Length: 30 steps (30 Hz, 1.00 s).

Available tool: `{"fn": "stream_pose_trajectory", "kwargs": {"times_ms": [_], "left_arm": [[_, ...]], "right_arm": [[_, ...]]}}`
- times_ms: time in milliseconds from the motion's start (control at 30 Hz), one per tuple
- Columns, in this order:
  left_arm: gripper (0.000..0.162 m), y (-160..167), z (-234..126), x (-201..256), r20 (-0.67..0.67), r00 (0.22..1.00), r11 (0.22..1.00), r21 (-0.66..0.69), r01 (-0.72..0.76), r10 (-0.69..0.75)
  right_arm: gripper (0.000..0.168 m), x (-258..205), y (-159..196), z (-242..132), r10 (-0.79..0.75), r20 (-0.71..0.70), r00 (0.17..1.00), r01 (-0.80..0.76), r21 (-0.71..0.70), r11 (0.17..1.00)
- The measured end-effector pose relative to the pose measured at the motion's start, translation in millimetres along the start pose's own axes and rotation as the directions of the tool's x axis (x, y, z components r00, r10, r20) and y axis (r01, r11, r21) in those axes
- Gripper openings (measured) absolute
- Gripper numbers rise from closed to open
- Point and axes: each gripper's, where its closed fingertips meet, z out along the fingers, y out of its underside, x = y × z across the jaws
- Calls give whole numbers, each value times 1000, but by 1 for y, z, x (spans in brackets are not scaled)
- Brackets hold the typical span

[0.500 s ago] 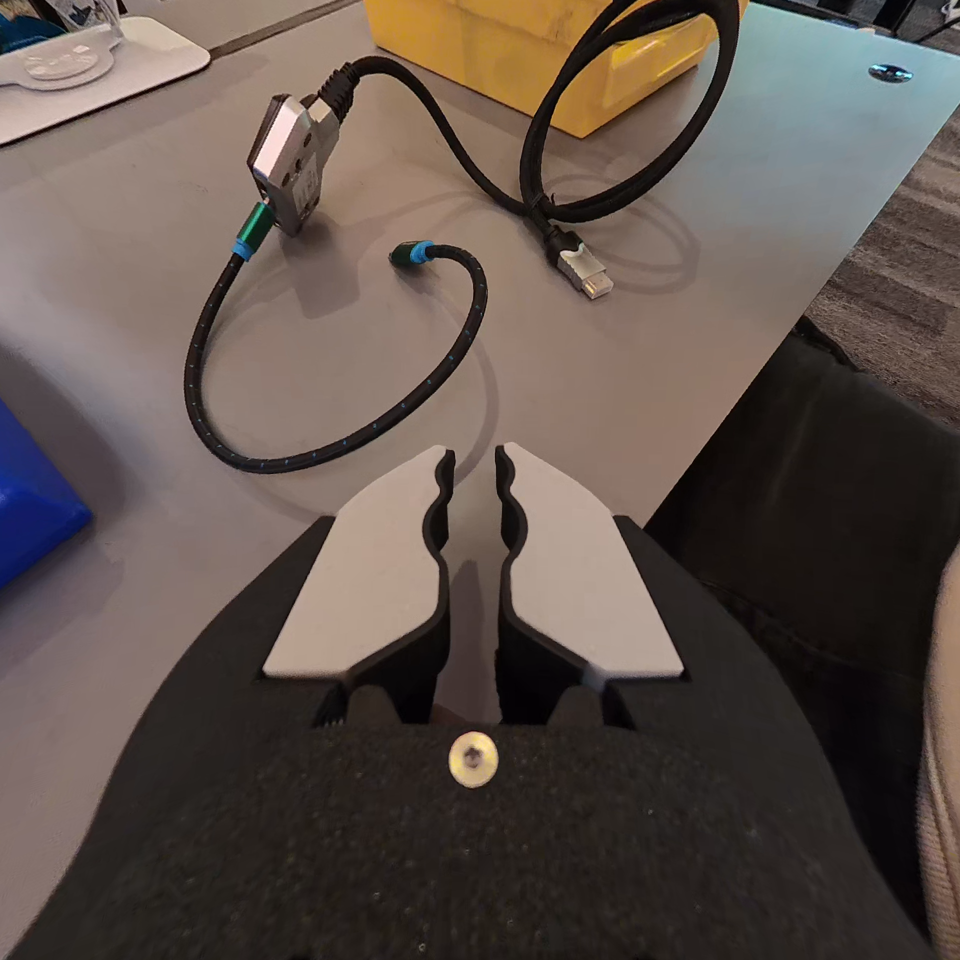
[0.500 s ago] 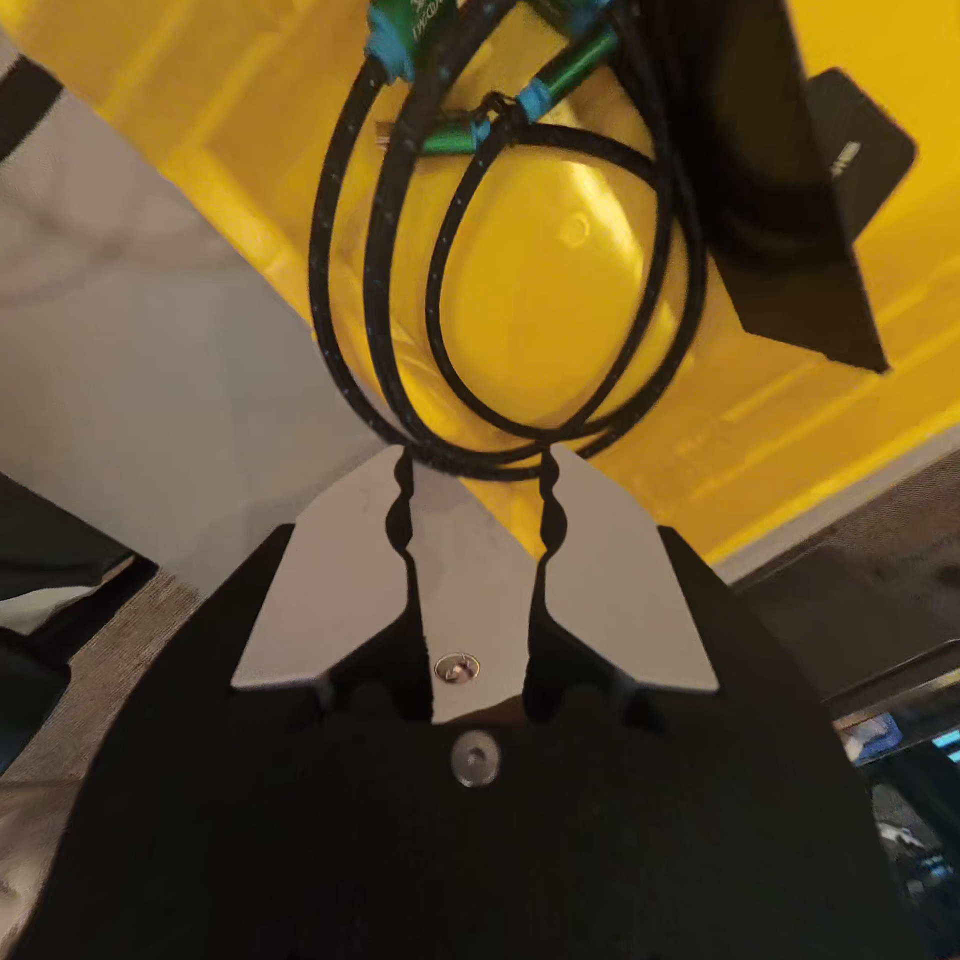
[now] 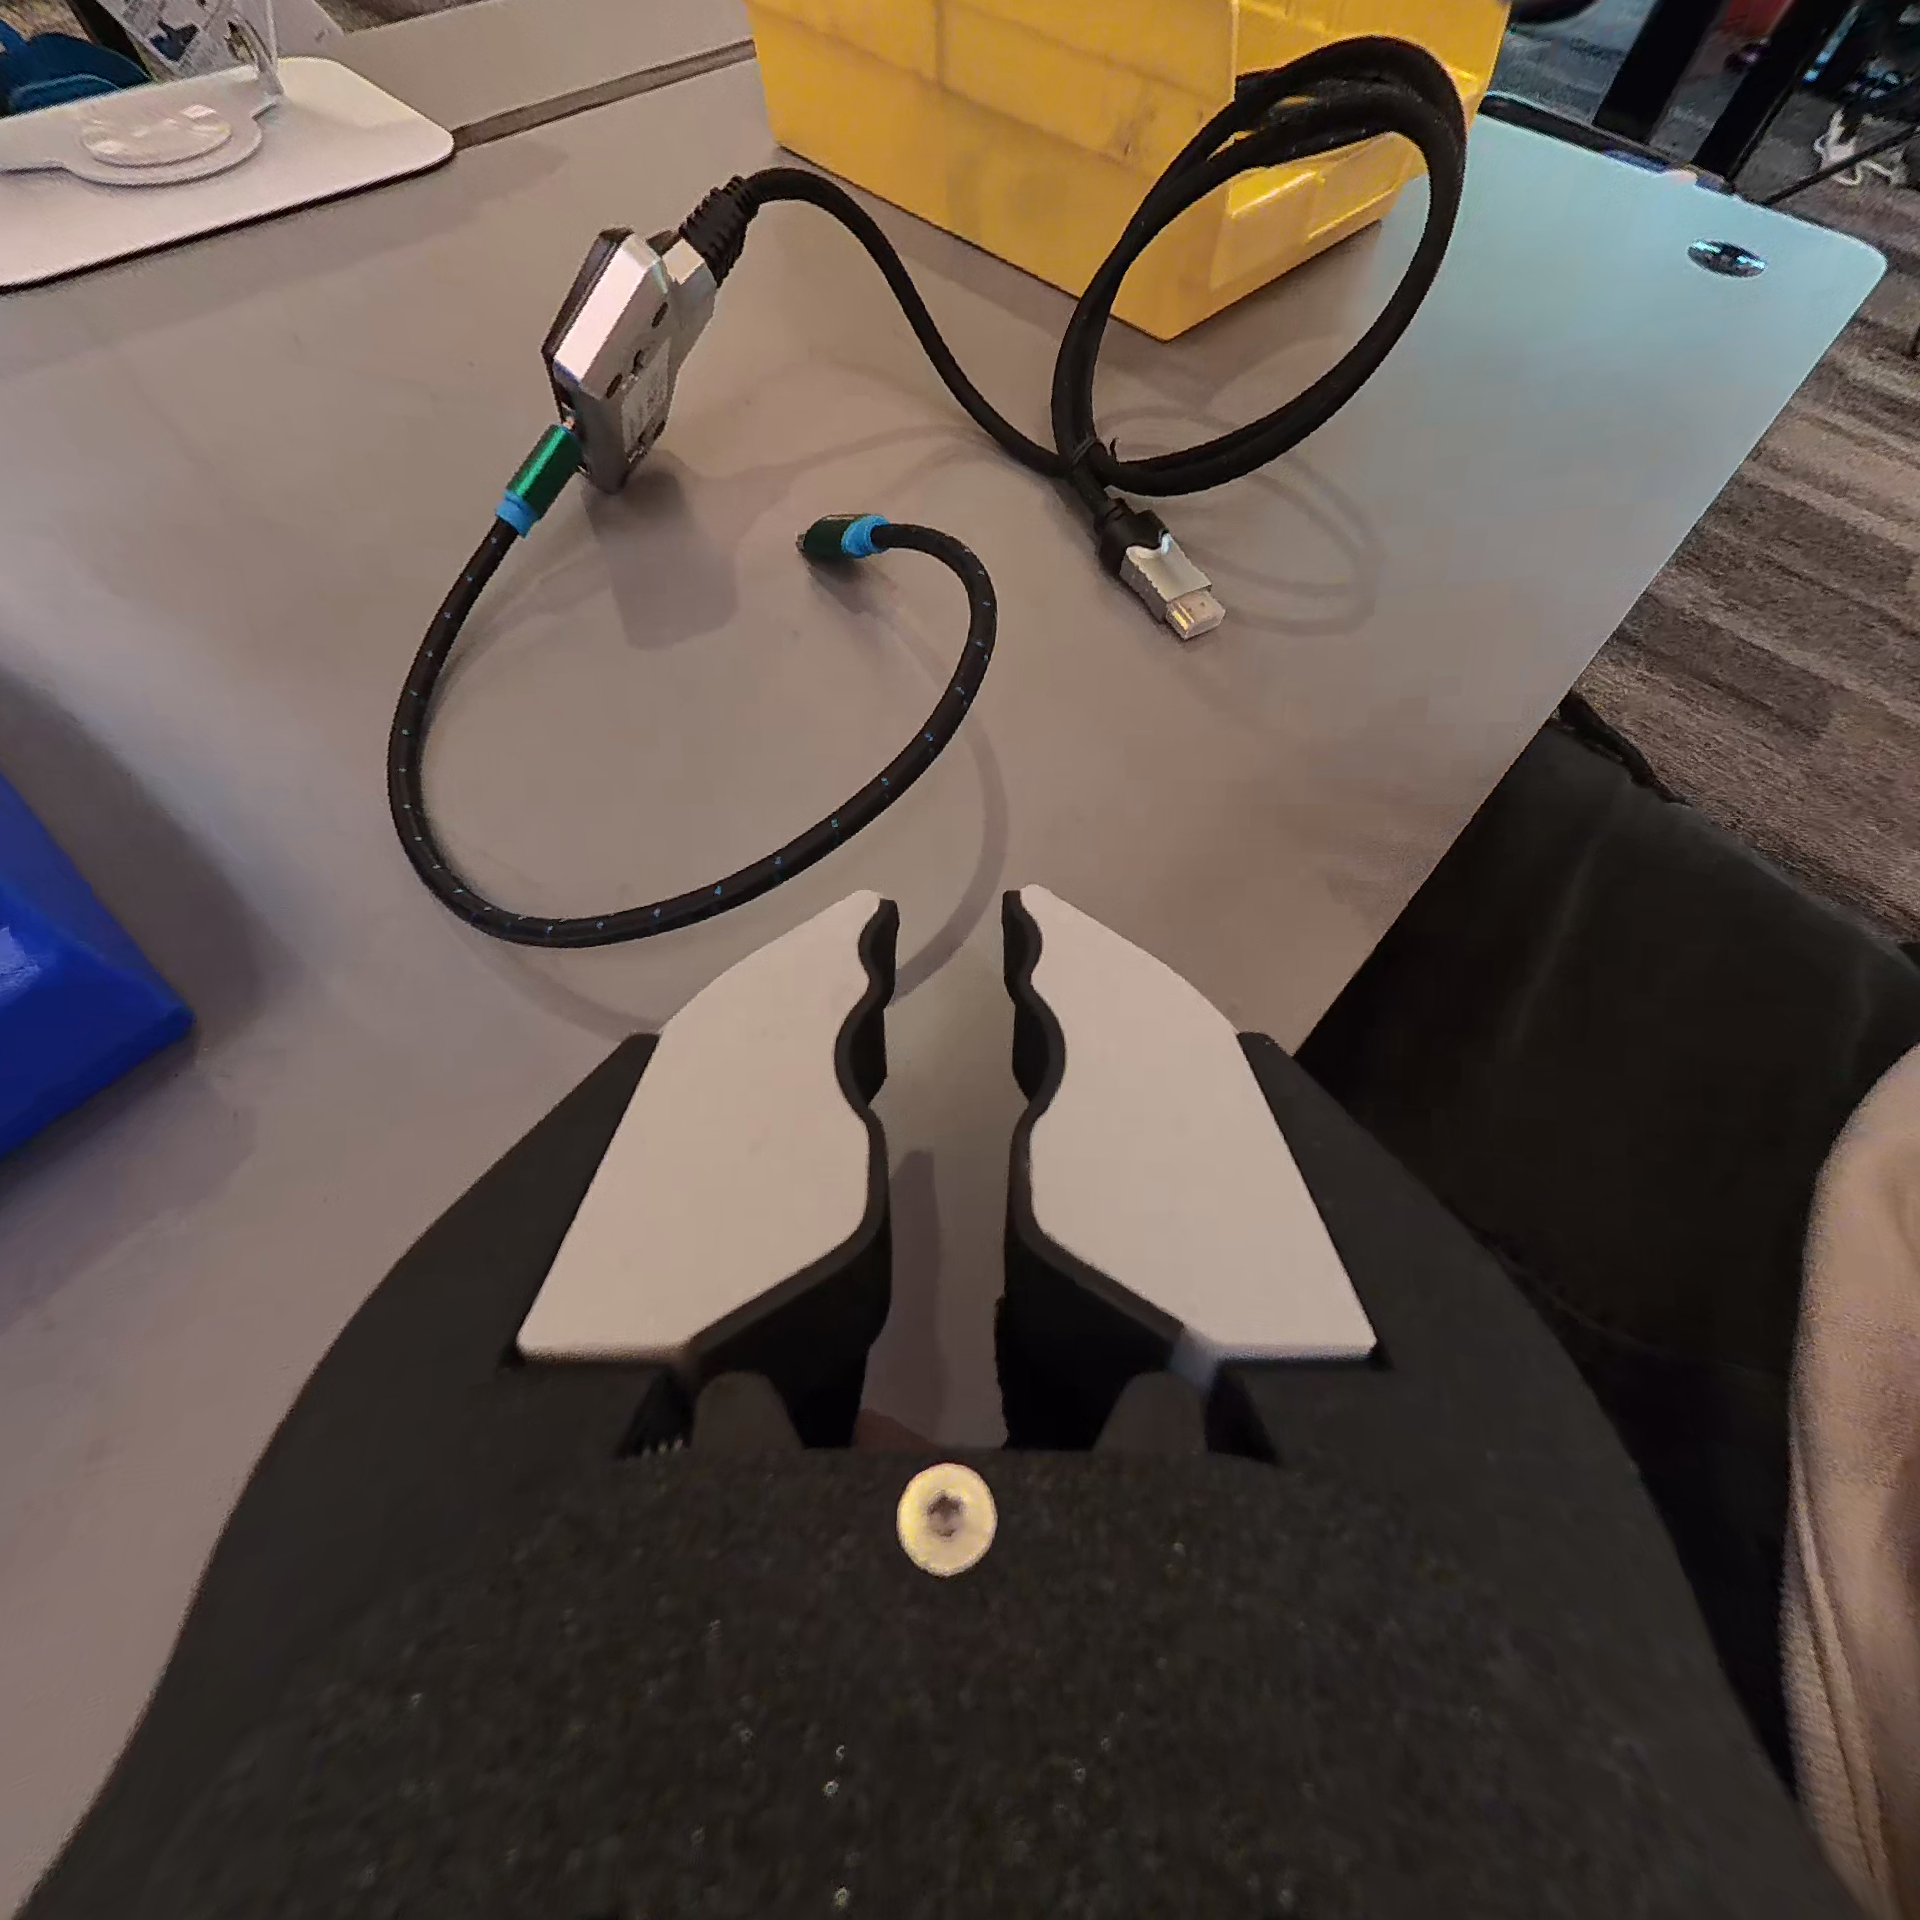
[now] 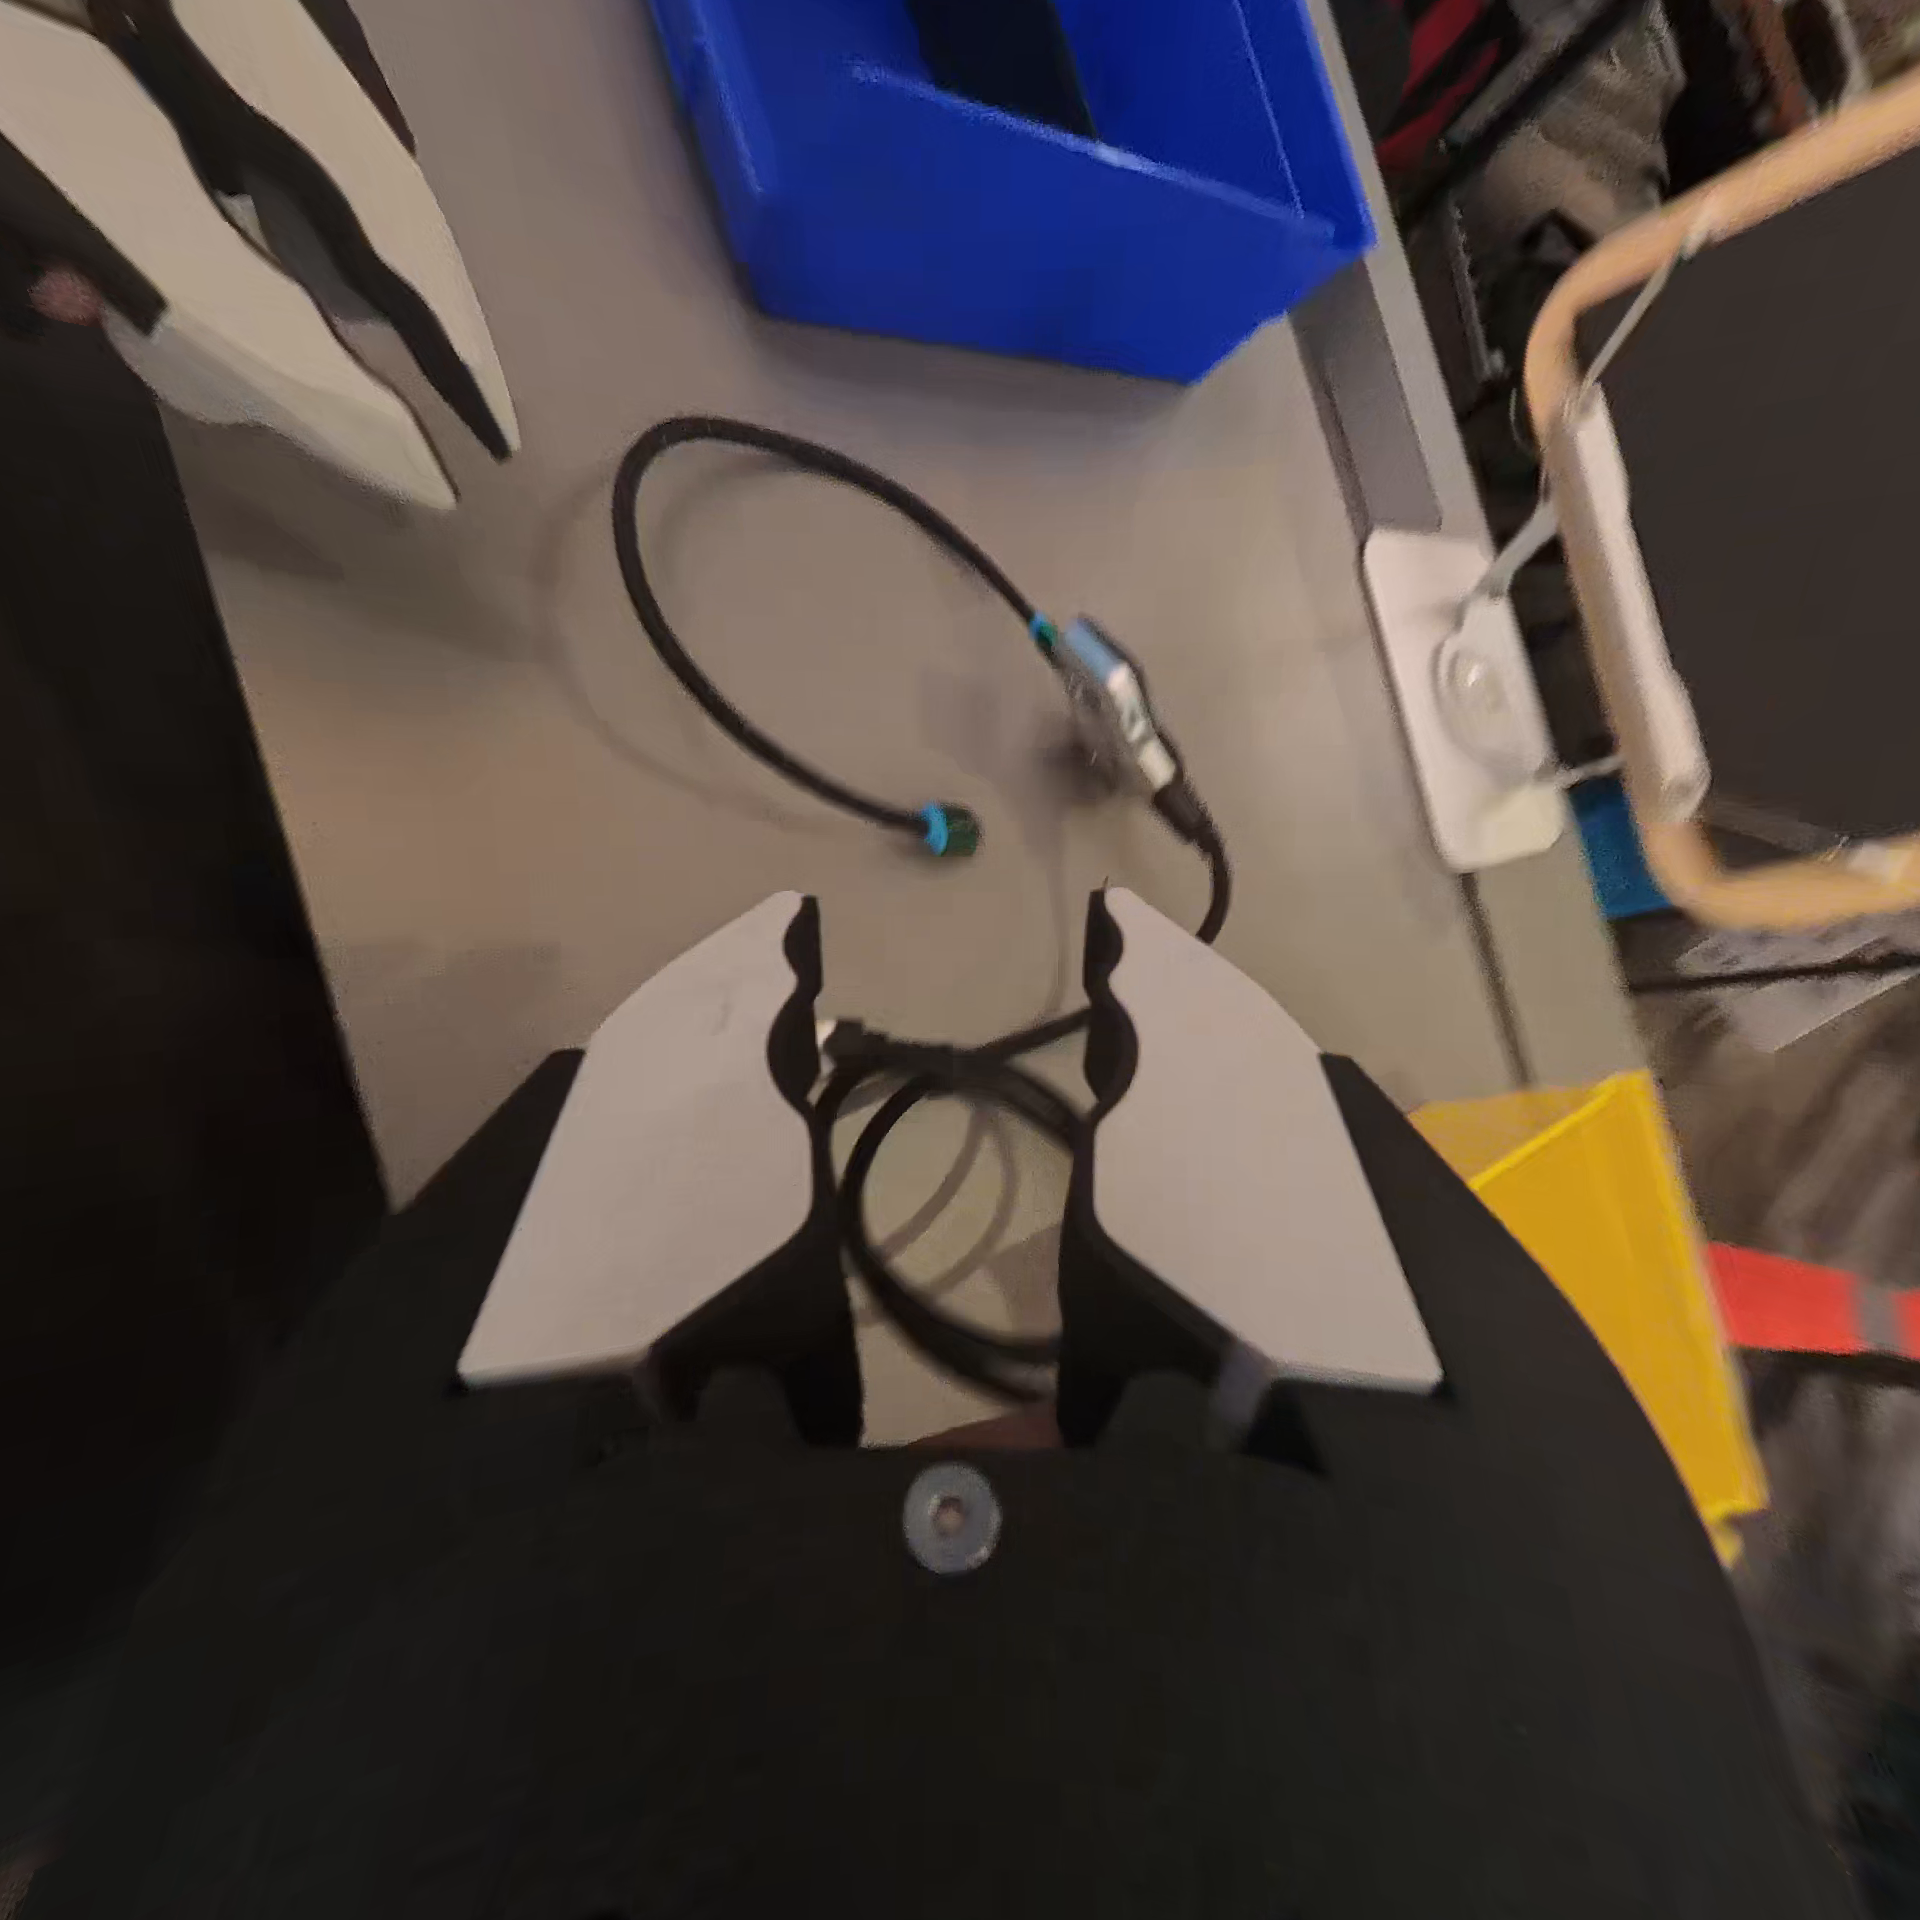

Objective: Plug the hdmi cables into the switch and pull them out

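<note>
We see the left gripper (image 3: 940, 909) with its jaws parted by a narrow gap, nothing between them, hovering above the grey surface (image 3: 1403, 665) near its front edge. Our right gripper (image 4: 951, 904) has its jaws spread wider, also empty, above a coiled black cable (image 4: 935, 1101) that shows through the gap.

Ahead of the left jaws lies a short braided cable (image 3: 665, 914) curled in an open loop. One green plug (image 3: 540, 473) is seated in the silver switch (image 3: 618, 358); its other green plug (image 3: 836, 540) lies free on the surface, just beside the switch. The thick black cable leaves the switch's far end, coils against the yellow bin (image 3: 1039, 114), and ends in a loose silver plug (image 3: 1174, 587).

Bare surface lies between the loop and the right-hand edge, which runs diagonally near the silver plug. A blue bin (image 3: 62, 987) closes the left side.
</note>
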Motion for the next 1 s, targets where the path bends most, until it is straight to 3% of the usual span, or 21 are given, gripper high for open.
{"fn": "stream_pose_trajectory", "kwargs": {"times_ms": [100, 200, 367, 467, 500, 567, 633, 767, 833, 933, 1000], "left_arm": [[19, 0, 5, 1, -8, 1000, 1000, -11, -13, 13], [19, -1, 4, 1, -4, 1000, 1000, -9, -20, 20], [19, -1, -6, -1, 11, 1000, 1000, 8, -18, 18], [19, -1, -14, -3, 17, 1000, 1000, 20, -12, 11], [19, -1, -17, -3, 20, 1000, 1000, 22, -8, 8], [19, -1, -22, -5, 30, 1000, 1000, 27, -4, 3], [19, 0, -27, -9, 46, 999, 999, 32, -4, 2], [19, -4, -36, -19, 76, 997, 999, 46, 24, -27], [19, -15, -43, -23, 61, 995, 994, 88, 71, -76], [20, -39, -57, -41, 63, 987, 978, 158, 136, -148], [22, -57, -63, -55, 57, 984, 969, 192, 157, -171]], "right_arm": [[46, 18, -34, 43, -218, -6, 976, 215, -137, 967], [47, 35, -30, 110, -393, 74, 917, 391, -366, 844], [53, 52, 14, 190, -499, 260, 827, 535, -637, 555], [50, 66, 52, 212, -487, 330, 809, 542, -741, 396], [40, 68, 62, 218, -495, 349, 795, 556, -746, 367], [36, 77, 59, 229, -552, 295, 780, 566, -709, 421], [36, 78, 41, 227, -555, 214, 804, 552, -617, 562], [36, 92, -20, 189, -603, -56, 796, 554, -337, 761], [36, 93, -44, 164, -614, -180, 769, 583, -197, 788], [35, 76, -60, 140, -618, -297, 728, 647, -3, 763], [35, 70, -64, 132, -542, -384, 748, 615, 93, 783]]}}
